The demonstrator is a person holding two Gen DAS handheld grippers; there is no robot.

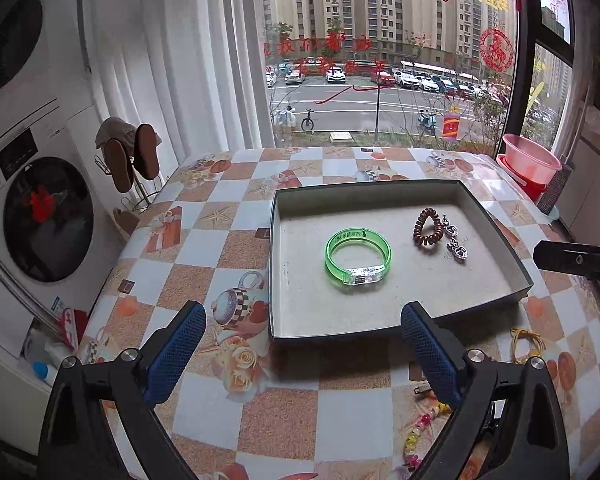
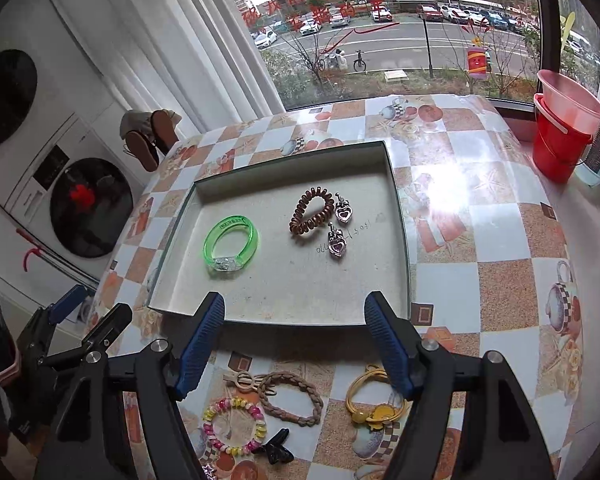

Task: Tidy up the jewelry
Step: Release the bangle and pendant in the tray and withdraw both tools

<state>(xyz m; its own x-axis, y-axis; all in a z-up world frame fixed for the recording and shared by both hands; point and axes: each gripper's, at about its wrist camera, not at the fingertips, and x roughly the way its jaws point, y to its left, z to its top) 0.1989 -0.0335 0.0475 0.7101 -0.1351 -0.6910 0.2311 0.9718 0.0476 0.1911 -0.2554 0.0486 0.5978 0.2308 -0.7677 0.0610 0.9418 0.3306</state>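
Note:
A shallow grey box [image 1: 496, 226] [image 2: 400, 216] lies on the checked tablecloth. Inside it lie a green translucent bangle [image 1: 358, 258] [image 2: 231, 246], a brown spiral hair tie [image 1: 428, 227] [image 2: 312, 216] and two heart earrings [image 1: 458, 246] [image 2: 338, 246]. My left gripper [image 1: 302, 336] is open and empty, above the box's near edge. My right gripper [image 2: 294, 334] is open and empty too, near the box's front rim. In front of the box on the cloth lie a braided brown band [image 2: 292, 398], a colourful bead bracelet [image 2: 234, 426] [image 1: 422, 430], a yellow hair tie [image 2: 374, 398] [image 1: 526, 344], a black clip [image 2: 276, 448] and a beige clip [image 2: 244, 382].
A washing machine [image 1: 40, 216] stands to the left of the table, with slippers on a rack [image 1: 130, 160] beside it. Red and pink buckets [image 2: 564, 136] sit at the far right by the window. The left gripper [image 2: 68, 322] shows at the lower left of the right wrist view.

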